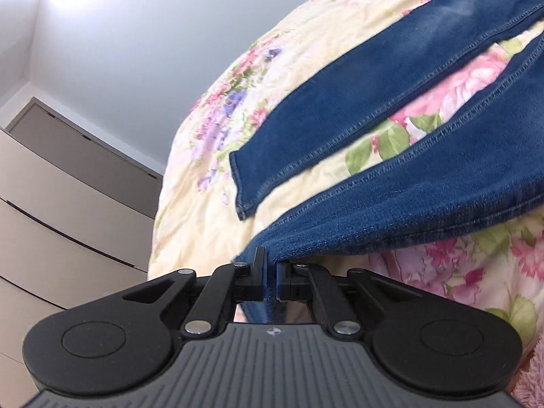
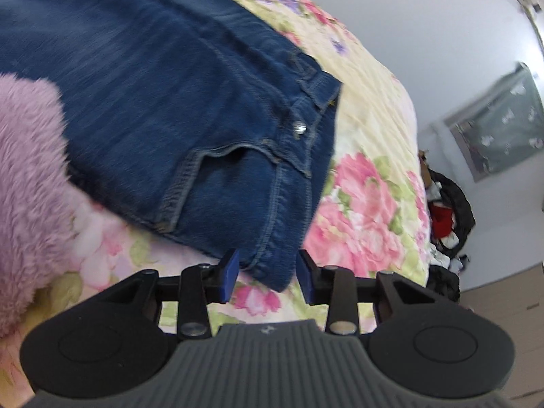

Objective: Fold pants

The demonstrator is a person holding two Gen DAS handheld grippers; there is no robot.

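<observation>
Blue denim pants (image 1: 408, 197) lie spread on a floral quilt (image 1: 306, 51), the two legs side by side. My left gripper (image 1: 270, 272) is shut on the hem end of the nearer leg, and the cloth is pinched between the blue pads. The far leg's hem (image 1: 243, 200) lies flat on the quilt. In the right wrist view the waist end of the pants (image 2: 170, 102) shows its button and a pocket. My right gripper (image 2: 268, 273) straddles the near waistband corner (image 2: 272, 261). Its jaws stand apart, and the pads do not press the denim.
A fluffy pink sleeve (image 2: 27, 170) reaches in at the left of the right wrist view. Beige drawers (image 1: 68, 187) stand beyond the bed's edge on the left. A dark pile of bags and clothes (image 2: 448, 221) sits by the wall under a framed panel (image 2: 499, 129).
</observation>
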